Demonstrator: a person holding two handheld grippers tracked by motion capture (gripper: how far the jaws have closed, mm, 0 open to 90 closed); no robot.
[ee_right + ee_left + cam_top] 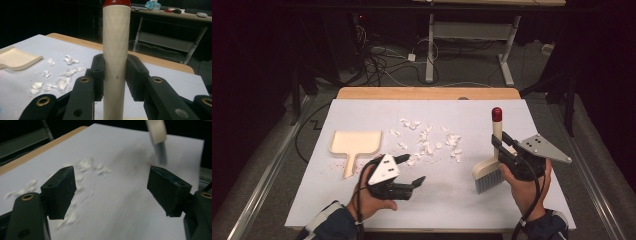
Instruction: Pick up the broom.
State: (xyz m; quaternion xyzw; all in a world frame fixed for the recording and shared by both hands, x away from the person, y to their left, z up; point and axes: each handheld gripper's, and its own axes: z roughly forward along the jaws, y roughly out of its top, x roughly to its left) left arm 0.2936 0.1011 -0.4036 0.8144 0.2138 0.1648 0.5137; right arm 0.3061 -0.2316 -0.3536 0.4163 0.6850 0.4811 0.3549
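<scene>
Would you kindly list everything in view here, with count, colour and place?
Dustpan: one, cream, far left of the sheet.
Paper scraps: many, white, scattered mid-sheet.
Brush: one, cream handle with red cap, grey bristles, upright at right.
Sheet: one, white, covering the table.
Table: one, wooden edge at the far side.
Desk frame: one, white, on the floor beyond.
Cables: several, floor beyond.
Left claw: black, open, empty, near the scraps.
Right claw: black, shut on the brush handle.

Left gripper view motion-blurred, paper scraps [85,166] smeared, brush [158,135] cut off by top edge
</scene>
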